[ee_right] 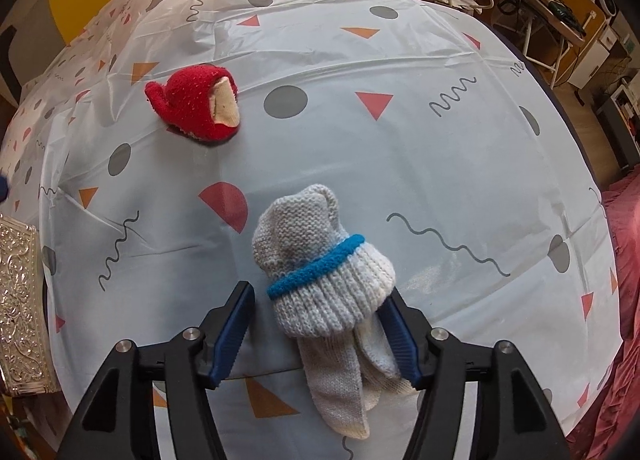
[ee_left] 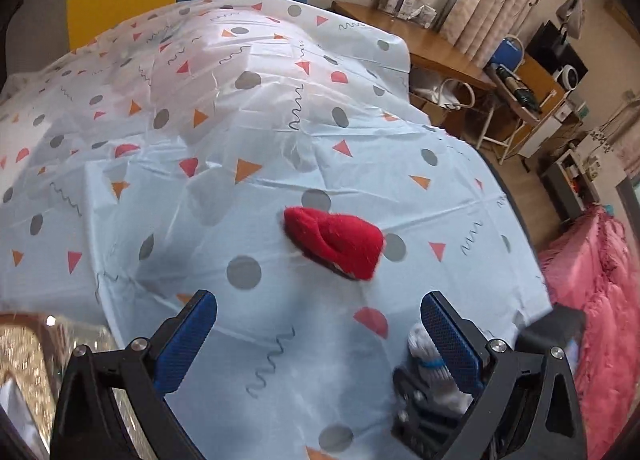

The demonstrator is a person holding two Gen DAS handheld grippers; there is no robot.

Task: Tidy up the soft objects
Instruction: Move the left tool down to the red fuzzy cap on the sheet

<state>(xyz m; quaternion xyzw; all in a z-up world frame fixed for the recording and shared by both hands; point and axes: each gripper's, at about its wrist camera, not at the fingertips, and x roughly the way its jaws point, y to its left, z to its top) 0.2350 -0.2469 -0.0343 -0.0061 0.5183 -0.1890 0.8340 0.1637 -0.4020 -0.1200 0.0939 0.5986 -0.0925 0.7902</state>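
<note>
A red fuzzy sock bundle [ee_left: 334,242] lies on the patterned tablecloth, ahead of my left gripper [ee_left: 320,324], which is open and empty. It also shows in the right wrist view [ee_right: 196,109] at upper left, with a cream inside. A rolled white knit sock pair with a blue band [ee_right: 320,272] lies between the open fingers of my right gripper [ee_right: 320,320]; the jaws stand apart and do not squeeze it. In the left wrist view the white sock [ee_left: 428,356] and the right gripper show behind my right finger.
The light blue tablecloth [ee_right: 440,163] covers a round table. A silver embossed box [ee_right: 20,308] stands at the table's left edge, also in the left wrist view [ee_left: 24,364]. A pink blanket [ee_left: 600,300] lies to the right. Wooden desks and clutter stand beyond.
</note>
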